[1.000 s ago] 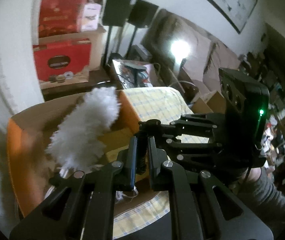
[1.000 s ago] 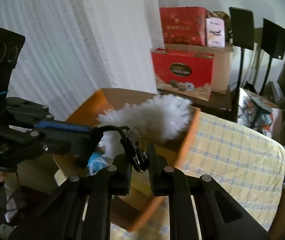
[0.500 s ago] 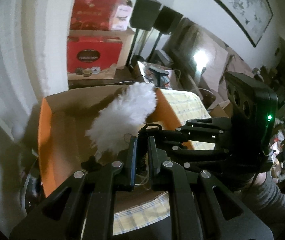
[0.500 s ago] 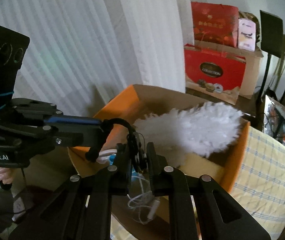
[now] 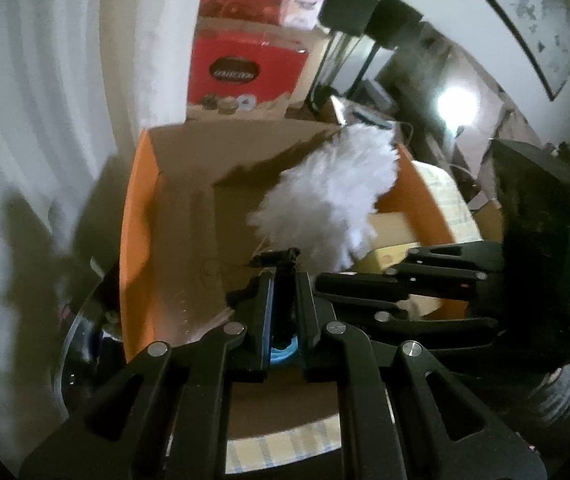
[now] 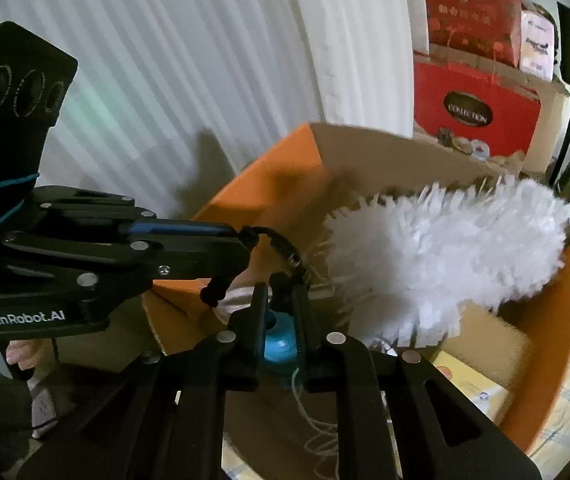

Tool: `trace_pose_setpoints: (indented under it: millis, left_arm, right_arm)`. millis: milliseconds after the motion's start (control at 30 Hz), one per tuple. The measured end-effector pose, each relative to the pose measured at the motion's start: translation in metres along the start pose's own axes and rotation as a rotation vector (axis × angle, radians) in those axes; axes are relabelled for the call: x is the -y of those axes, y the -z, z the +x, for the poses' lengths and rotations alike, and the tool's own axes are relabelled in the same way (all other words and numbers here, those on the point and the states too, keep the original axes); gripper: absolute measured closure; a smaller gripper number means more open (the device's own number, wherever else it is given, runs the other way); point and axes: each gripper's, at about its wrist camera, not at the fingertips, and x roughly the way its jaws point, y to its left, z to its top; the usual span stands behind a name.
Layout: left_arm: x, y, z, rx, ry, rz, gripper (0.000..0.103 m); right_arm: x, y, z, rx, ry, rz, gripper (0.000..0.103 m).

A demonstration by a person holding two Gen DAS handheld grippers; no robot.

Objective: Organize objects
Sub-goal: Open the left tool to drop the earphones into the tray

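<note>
Both tongs are gripping the black handle of a white fluffy duster: the left tongs and the right tongs are nearly closed on it. The duster is lying at frame centre over the open orange cardboard box.

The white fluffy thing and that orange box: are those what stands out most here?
Yes. A fluffy white duster hangs over an open orange box, its black handle pinched by both the left gripper and the right gripper. Behind the box, a red carton sits beside white curtains.
</note>
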Motion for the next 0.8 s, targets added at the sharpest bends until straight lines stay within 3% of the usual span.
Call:
trace_pose_setpoints:
  millis: [367,633,800]
  left_arm:
    - [-0.015,0.016,0.018,-0.051,-0.015,-0.045,0.093]
    - [-0.005,0.02,-0.003,0.011,-0.026,-0.057,0.062]
    - [0.017,0.024,-0.015,0.072,-0.063,-0.022,0.034]
  right_arm:
    - [0.007,0.012,-0.015,0.002,0.022,0.03,0.088]
    - [0.017,0.018,-0.05,0.058,0.068,0.047,0.071]
    - [0.023,0.025,-0.073,0.099,0.108,0.071,0.048]
